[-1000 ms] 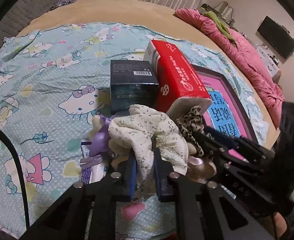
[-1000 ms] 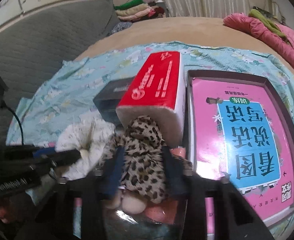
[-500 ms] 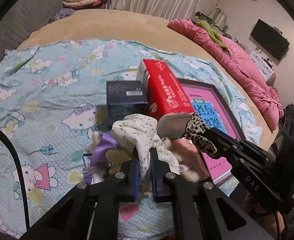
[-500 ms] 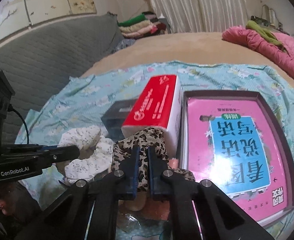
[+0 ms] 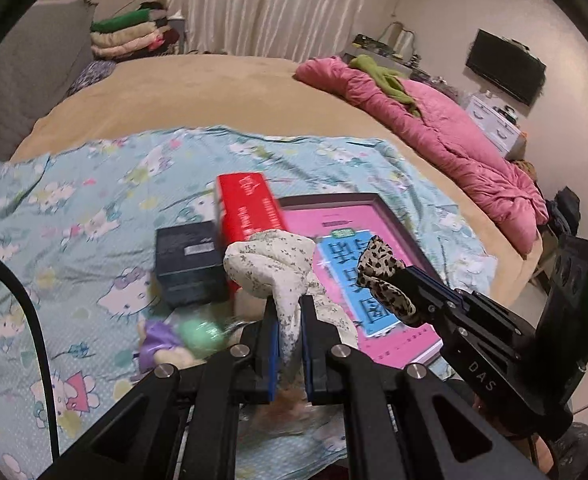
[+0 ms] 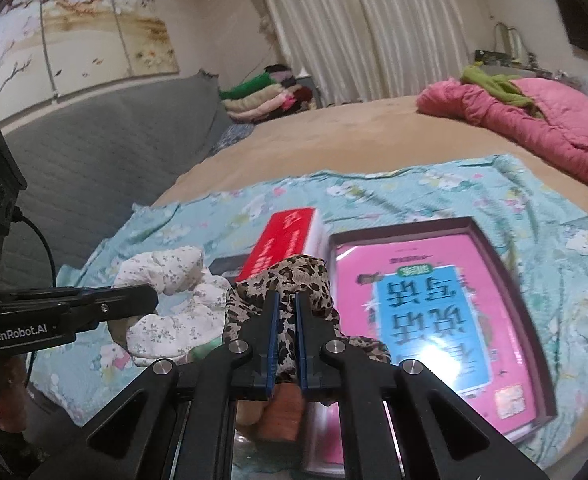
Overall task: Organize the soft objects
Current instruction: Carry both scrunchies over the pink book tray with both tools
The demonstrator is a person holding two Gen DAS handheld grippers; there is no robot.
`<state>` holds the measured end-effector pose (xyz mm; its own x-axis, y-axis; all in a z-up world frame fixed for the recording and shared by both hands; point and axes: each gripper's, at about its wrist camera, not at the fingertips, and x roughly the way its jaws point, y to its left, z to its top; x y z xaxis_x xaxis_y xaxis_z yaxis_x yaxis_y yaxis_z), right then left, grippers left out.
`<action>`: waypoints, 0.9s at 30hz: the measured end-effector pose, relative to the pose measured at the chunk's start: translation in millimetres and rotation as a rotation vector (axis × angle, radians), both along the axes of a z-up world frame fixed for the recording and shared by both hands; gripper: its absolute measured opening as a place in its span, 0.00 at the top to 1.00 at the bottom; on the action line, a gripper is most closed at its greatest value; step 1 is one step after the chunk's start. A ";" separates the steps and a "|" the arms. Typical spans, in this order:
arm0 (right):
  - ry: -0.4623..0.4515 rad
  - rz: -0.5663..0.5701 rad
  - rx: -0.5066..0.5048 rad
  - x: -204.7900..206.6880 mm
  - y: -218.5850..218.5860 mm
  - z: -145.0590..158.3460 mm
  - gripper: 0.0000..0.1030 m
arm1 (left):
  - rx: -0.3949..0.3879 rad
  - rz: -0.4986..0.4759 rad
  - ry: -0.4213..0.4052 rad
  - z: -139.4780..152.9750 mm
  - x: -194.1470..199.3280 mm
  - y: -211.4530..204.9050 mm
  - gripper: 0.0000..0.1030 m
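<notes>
Both scrunchies are picked, none placed: left tool (image 5: 289, 328) clamps the floral scrunchie (image 5: 269, 268), right tool (image 6: 285, 332) clamps the leopard scrunchie (image 6: 294, 280); plush toys (image 5: 173, 340) remain below.

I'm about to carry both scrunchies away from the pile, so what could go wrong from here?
The floral scrunchie is pinched by a thin fold in the left gripper, so it might slip free. The leopard scrunchie in the right gripper hangs close beside it and could snag it, or brush the red box.

Red box (image 5: 249, 216), dark box (image 5: 187, 266), pink book (image 6: 434, 304) on sheet (image 5: 73, 208).
</notes>
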<state>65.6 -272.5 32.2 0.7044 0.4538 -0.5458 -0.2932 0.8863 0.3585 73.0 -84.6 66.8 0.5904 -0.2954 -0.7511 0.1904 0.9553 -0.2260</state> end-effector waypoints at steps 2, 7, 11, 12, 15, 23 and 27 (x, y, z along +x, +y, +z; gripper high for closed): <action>-0.005 -0.025 0.010 -2.2 -11.2 1.3 0.92 | 0.010 -0.018 -0.011 3.8 0.3 -12.0 0.91; -0.003 -0.101 0.019 -4.3 -42.7 0.1 0.92 | 0.038 -0.060 -0.024 7.9 1.6 -40.5 0.91; 0.005 -0.155 0.028 -5.2 -65.5 -3.5 0.92 | 0.067 -0.087 -0.029 6.4 0.9 -57.7 0.91; 0.009 -0.169 0.028 -5.4 -71.7 -4.7 0.92 | 0.076 -0.095 -0.029 5.7 1.0 -63.0 0.91; 0.014 -0.203 0.026 -6.8 -85.1 -7.8 0.92 | 0.097 -0.110 -0.033 3.9 0.8 -74.5 0.91; 0.061 -0.280 0.018 -6.1 -116.0 -24.4 0.92 | 0.159 -0.147 -0.036 -4.5 3.6 -104.6 0.91; 0.096 -0.309 0.006 -4.6 -126.4 -35.3 0.92 | 0.189 -0.159 -0.028 -13.1 6.7 -116.0 0.91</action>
